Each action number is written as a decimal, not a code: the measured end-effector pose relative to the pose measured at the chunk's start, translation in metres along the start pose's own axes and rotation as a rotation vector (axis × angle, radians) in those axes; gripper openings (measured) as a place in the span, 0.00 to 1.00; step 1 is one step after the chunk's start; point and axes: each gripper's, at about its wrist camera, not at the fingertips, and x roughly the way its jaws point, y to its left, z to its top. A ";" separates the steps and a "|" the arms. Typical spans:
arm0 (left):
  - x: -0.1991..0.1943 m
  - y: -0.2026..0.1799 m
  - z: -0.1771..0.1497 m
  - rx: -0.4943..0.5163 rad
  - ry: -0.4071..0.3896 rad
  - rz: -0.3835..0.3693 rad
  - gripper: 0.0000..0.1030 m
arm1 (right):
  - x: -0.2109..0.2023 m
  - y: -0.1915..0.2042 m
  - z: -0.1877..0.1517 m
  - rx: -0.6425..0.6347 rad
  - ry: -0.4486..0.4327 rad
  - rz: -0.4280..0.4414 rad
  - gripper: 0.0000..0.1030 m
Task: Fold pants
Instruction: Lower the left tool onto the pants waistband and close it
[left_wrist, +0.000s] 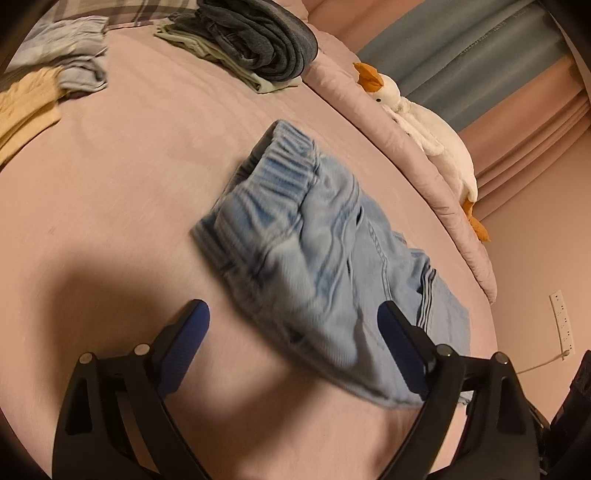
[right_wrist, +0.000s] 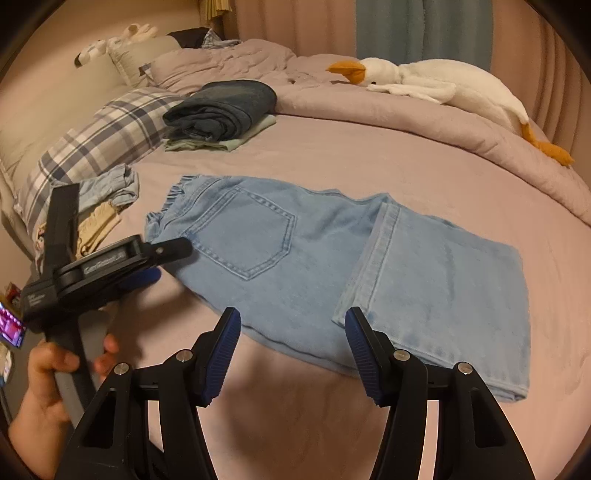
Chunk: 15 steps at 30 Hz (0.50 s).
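Light blue jeans (right_wrist: 258, 240) lie flat on the pink bed sheet (right_wrist: 332, 155), back pocket up. Their legs are folded over on the right, and the hem (right_wrist: 369, 258) crosses the middle. In the left wrist view the pants (left_wrist: 295, 229) show their elastic waistband at the far end. My left gripper (left_wrist: 291, 308) is open over the near edge of the pants at the waist side, and its right finger (left_wrist: 402, 347) overlaps the cloth. The right wrist view shows this left gripper (right_wrist: 166, 262) beside the waistband. My right gripper (right_wrist: 291, 314) is open above the near edge by the hem, holding nothing.
A stack of folded dark jeans (right_wrist: 221, 110) on a green garment sits at the far side. Crumpled light blue and yellow clothes (right_wrist: 110, 199) lie by a plaid pillow (right_wrist: 103, 140). A goose plush (right_wrist: 424, 81) rests on the bunched quilt. A hand (right_wrist: 48, 369) holds the left gripper's handle.
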 end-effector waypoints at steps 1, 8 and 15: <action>0.003 -0.001 0.003 -0.001 0.005 -0.010 0.90 | 0.001 0.000 0.001 0.001 0.001 -0.002 0.57; 0.022 -0.007 0.020 -0.015 0.031 -0.027 0.91 | 0.010 -0.007 0.003 0.019 0.019 -0.020 0.57; 0.028 -0.012 0.027 -0.018 0.039 0.032 0.64 | 0.012 -0.021 0.004 0.083 0.009 -0.022 0.57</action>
